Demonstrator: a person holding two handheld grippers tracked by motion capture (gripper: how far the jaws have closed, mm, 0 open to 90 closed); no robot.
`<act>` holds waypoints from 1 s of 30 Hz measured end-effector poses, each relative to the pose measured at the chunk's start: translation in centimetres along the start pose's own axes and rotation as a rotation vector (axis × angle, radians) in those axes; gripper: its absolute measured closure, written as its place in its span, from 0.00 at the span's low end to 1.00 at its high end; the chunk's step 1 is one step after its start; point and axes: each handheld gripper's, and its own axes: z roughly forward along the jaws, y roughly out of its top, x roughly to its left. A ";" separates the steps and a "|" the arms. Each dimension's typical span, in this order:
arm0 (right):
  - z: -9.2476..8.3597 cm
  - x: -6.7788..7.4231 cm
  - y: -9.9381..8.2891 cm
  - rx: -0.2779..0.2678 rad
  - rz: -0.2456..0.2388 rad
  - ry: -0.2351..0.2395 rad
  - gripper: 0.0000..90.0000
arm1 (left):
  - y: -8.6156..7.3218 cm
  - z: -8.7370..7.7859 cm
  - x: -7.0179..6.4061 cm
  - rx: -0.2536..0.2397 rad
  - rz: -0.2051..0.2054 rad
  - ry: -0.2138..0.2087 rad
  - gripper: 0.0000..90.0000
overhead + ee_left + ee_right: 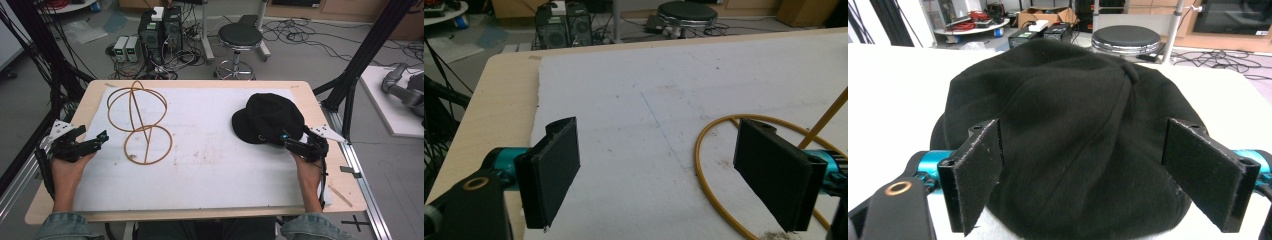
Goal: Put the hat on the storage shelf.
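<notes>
Cap (268, 117), black and soft, lies crown-up on the right half of the white-covered tabletop (210, 170), directly ahead of the right claw (290, 141), whose jaws stand wide apart with the cap's near edge just before them in the right gripper view (1073, 140). By my judgement the right hand is far nearer and need only push straight forward to take the rim. The left claw (97, 139), also spread open and holding nothing, sits at the tabletop's left beside the wire hat stand (140, 122), well apart from the cap.
</notes>
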 end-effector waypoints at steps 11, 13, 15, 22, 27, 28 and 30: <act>3.3 -1.0 2.6 0.000 0.021 -0.025 0.19 | -0.1 0.1 0.2 0.000 -0.003 0.003 0.21; 3.9 -1.3 2.8 0.005 0.035 -0.031 0.19 | -0.1 0.1 0.3 0.002 -0.003 0.003 0.21; 4.6 -1.5 3.1 0.011 0.048 -0.036 0.19 | -0.1 0.1 0.3 0.003 -0.004 0.006 0.21; 6.7 -2.6 2.9 0.016 0.095 -0.055 0.20 | -0.1 0.3 0.2 0.005 0.002 0.003 0.21; 7.9 -3.0 2.8 0.048 0.109 -0.057 0.20 | -0.1 0.4 0.2 0.009 0.006 0.003 0.21; 8.2 -3.0 2.8 0.053 0.108 -0.052 0.20 | -0.1 0.4 0.2 0.008 0.004 0.003 0.21; 8.7 -3.0 2.9 0.066 0.108 -0.043 0.20 | -0.1 0.5 0.2 0.007 0.006 0.002 0.21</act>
